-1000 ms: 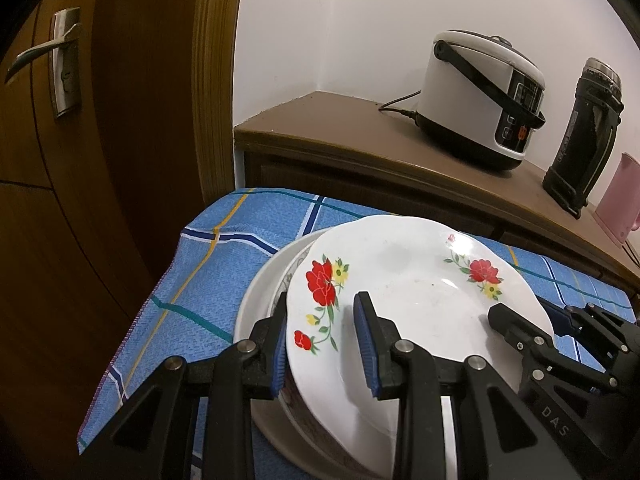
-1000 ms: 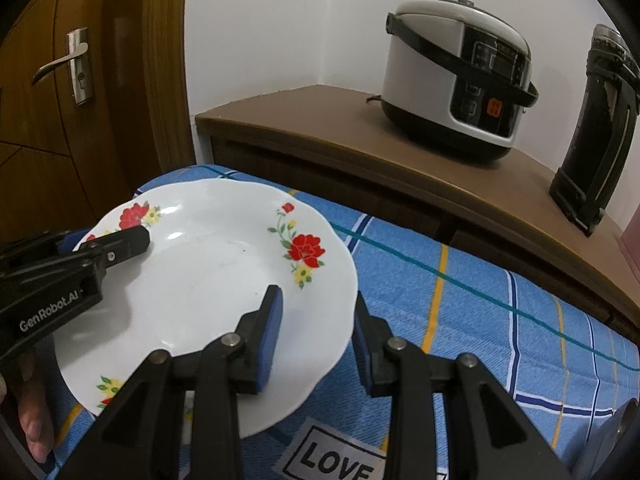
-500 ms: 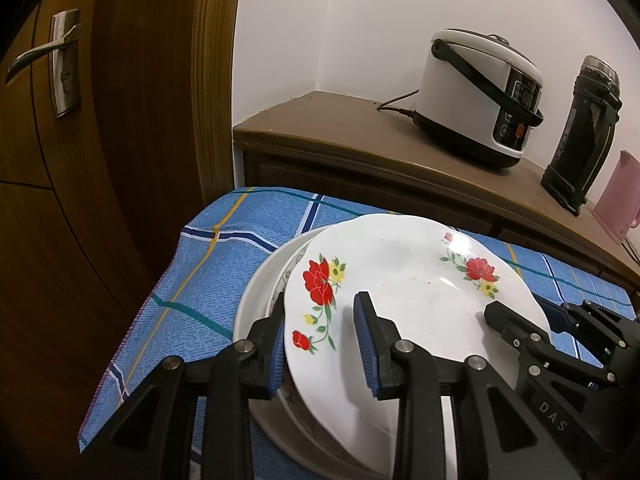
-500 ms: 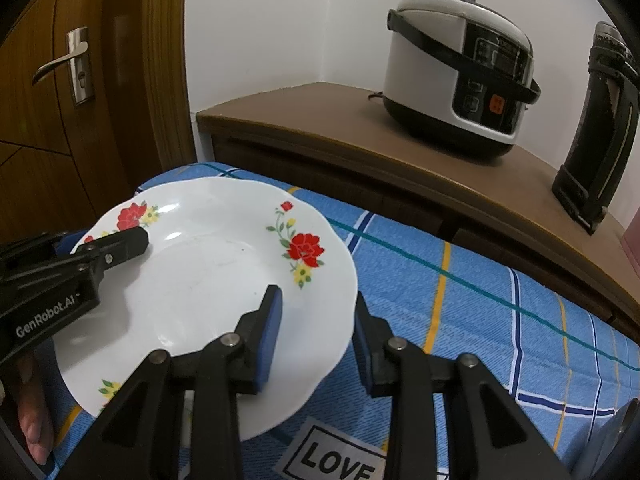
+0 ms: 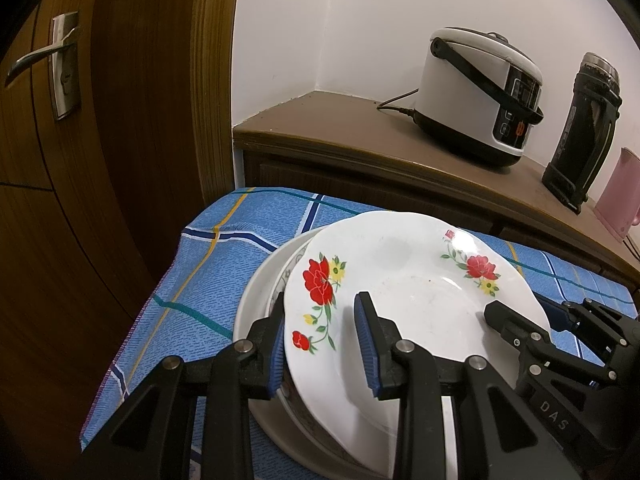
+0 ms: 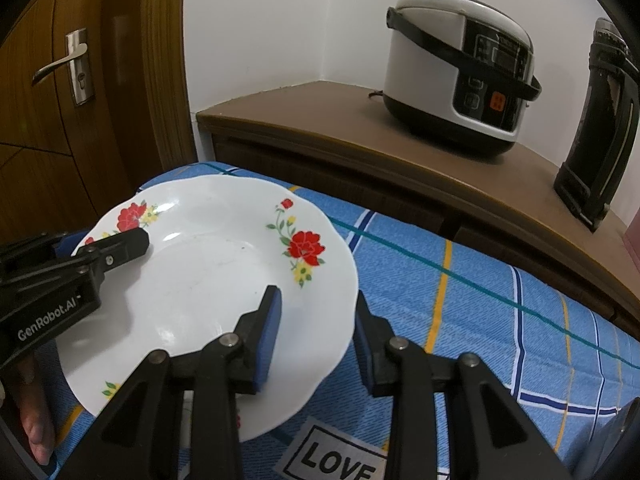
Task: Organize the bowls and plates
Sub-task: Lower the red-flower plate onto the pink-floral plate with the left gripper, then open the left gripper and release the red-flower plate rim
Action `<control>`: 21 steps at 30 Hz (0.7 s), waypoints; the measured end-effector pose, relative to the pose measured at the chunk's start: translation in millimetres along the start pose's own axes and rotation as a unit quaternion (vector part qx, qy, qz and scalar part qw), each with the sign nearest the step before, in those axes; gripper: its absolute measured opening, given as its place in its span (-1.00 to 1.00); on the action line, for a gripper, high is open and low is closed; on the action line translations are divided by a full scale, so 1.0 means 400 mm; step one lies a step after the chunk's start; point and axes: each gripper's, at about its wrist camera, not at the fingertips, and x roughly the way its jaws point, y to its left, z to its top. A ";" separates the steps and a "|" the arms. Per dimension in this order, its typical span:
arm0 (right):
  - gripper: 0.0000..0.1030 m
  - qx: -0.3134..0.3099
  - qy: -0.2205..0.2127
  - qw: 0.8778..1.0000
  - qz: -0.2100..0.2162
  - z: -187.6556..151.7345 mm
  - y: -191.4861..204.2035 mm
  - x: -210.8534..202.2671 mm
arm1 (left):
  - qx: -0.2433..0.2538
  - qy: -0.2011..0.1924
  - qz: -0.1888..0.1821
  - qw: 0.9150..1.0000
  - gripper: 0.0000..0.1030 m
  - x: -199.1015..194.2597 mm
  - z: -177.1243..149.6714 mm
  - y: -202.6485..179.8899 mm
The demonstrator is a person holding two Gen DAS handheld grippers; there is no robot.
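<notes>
- plate (image 5: 408, 292): glazed ceramic look, glossy white, smooth, red flower print
- dish (image 5: 260, 300) under it: same glossy white glaze
- cloth (image 6: 460, 292): woven, matt, coarse blue weave with stripes
- left tongs (image 5: 324, 344), right tongs (image 6: 316, 320): matt black plastic, ribbed blue rubbery pads, bare metal rivets
- counter (image 5: 360, 136): brown wood, satin sheen
- door (image 5: 100, 120): varnished wood, visible grain
- handle (image 5: 52, 60): brushed metal
- cooker (image 6: 460, 68): smooth white shell, glossy black panel
- flask (image 6: 596, 128): black, scuffed, dull
- wall (image 5: 340, 20): matt white paint

1 floral plate (image 5: 404, 300), 2 tongs (image 5: 322, 340).
</notes>
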 end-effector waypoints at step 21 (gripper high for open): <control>-0.25 -0.006 -0.001 1.000 -0.008 -0.003 0.002 0.001 | 0.031 -0.008 0.039 0.999 -0.25 -0.002 -0.004 -0.026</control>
